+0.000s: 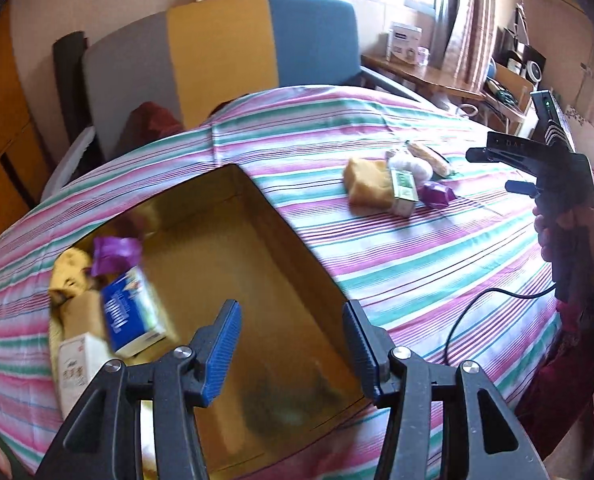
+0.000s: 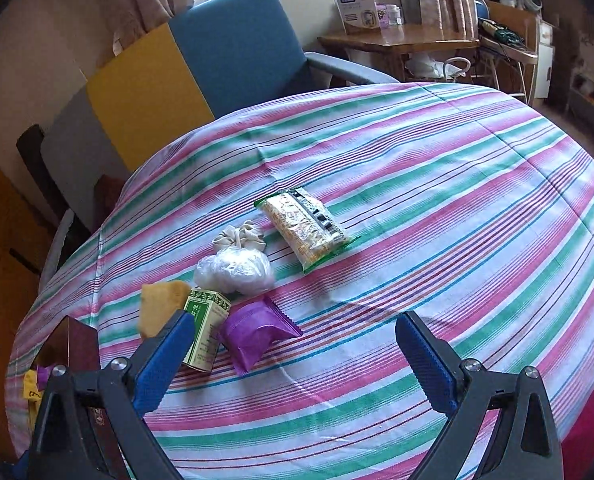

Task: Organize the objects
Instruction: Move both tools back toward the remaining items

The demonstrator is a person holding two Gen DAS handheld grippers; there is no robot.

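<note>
A gold-lined box (image 1: 257,264) lies open on the striped bedspread. In its left end lie a blue-and-white carton (image 1: 135,312), blurred and tilted, a purple packet (image 1: 117,254), a white carton (image 1: 79,364) and a yellow item. My left gripper (image 1: 293,350) is open and empty over the box. On the bed lie a yellow sponge (image 2: 159,310), a green carton (image 2: 205,326), a purple pouch (image 2: 253,332), a white plastic bag (image 2: 237,270), a cream scrunchie (image 2: 239,238) and a noodle packet (image 2: 305,228). My right gripper (image 2: 295,356) is open and empty, just short of them.
A grey, yellow and blue headboard (image 2: 185,72) stands behind the bed. A wooden side table (image 2: 401,40) with a white box is at the back right, with shelves beyond. The box's dark corner (image 2: 77,340) shows at the left of the right wrist view.
</note>
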